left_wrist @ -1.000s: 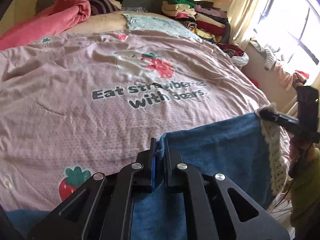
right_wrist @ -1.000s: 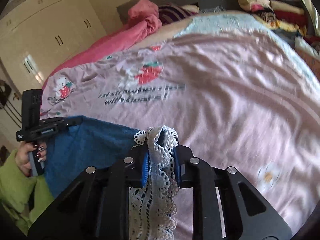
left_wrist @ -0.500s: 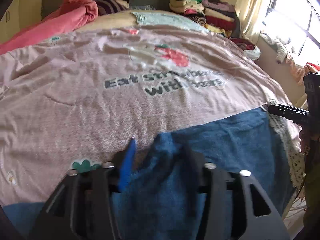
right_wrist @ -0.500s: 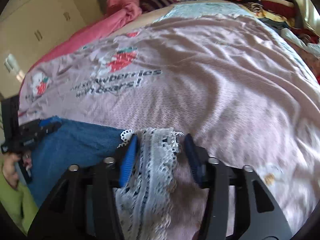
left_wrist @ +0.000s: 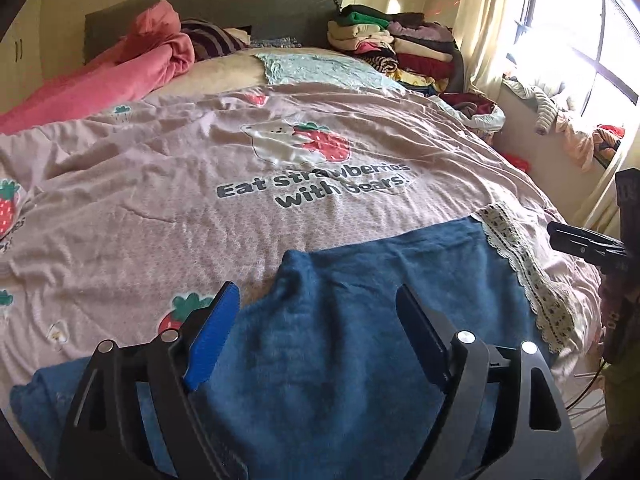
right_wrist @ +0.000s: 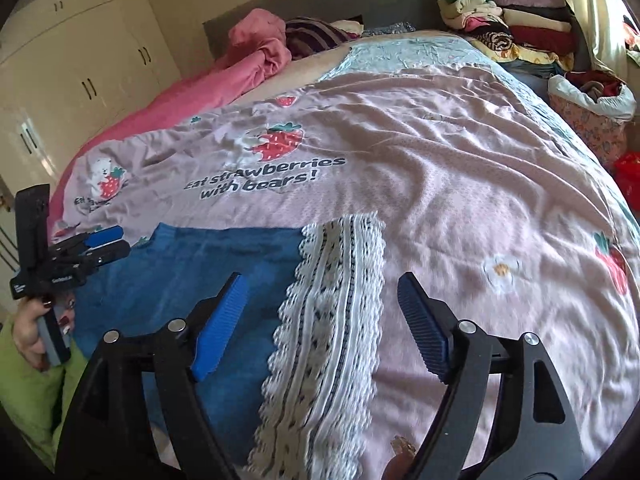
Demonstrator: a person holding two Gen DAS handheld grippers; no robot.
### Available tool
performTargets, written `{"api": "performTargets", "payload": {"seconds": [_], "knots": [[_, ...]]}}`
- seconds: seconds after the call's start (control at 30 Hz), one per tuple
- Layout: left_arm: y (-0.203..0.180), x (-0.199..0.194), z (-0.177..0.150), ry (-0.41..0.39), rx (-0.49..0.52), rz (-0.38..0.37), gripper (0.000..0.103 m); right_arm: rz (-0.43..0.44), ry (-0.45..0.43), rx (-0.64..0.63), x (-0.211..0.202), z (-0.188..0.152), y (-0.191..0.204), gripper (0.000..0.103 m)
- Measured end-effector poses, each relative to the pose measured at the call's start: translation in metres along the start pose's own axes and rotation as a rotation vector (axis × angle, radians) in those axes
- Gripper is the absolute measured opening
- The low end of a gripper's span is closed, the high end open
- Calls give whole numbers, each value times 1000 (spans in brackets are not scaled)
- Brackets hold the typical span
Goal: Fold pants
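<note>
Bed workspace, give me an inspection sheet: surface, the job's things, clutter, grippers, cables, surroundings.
Surface: pink strawberry-print bedspread, wrinkled, covering the bed.
Job's things: blue pants lying flat at the near edge, white lace trim along their right side.
Clutter: pink blanket and striped pillow by the headboard; stacked folded clothes at the far right corner.
Grippers: left gripper open over the blue cloth; right gripper open over the lace; both jaws have just been opening, the cloth lies loose between them.
Cables: thin wires off the bed's right edge.
Surroundings: cream wardrobe, bright window, curtain.
</note>
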State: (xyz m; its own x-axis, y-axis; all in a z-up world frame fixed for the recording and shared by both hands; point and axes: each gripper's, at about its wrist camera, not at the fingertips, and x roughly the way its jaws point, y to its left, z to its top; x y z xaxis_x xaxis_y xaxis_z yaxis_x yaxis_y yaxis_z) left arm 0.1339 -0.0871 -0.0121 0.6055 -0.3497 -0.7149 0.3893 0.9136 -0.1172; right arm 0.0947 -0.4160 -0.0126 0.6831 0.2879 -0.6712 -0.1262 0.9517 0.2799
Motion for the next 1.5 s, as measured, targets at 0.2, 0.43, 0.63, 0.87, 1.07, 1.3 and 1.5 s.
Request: {"api": "performTargets", "payload": {"seconds": [0.2,0.43,0.63,0.87,1.07,1.3,1.5], "knots": [[1,-25,-13,-17,-4,18,93,1,5,9,-17,-19,3,78],[9,-40,-38,10,-25,44,93,8,47,12,-19,-45,8,78],[29,-48,-60,44,-67,82,93,6,78,19,-18,-62,7,78],[47,-40,-82,122,-83,148,93,13,113,38,-6,-76,2,78],[54,-26,-94,171,-61,182,93,22,128,43,3,-86,0,52],[53,-27,-95,169,-59,183,94,70,133,13,-11,-83,8,11],[54,-26,-95,170,-61,180,95,-16,171,-4,-7,-91,5,14]]}}
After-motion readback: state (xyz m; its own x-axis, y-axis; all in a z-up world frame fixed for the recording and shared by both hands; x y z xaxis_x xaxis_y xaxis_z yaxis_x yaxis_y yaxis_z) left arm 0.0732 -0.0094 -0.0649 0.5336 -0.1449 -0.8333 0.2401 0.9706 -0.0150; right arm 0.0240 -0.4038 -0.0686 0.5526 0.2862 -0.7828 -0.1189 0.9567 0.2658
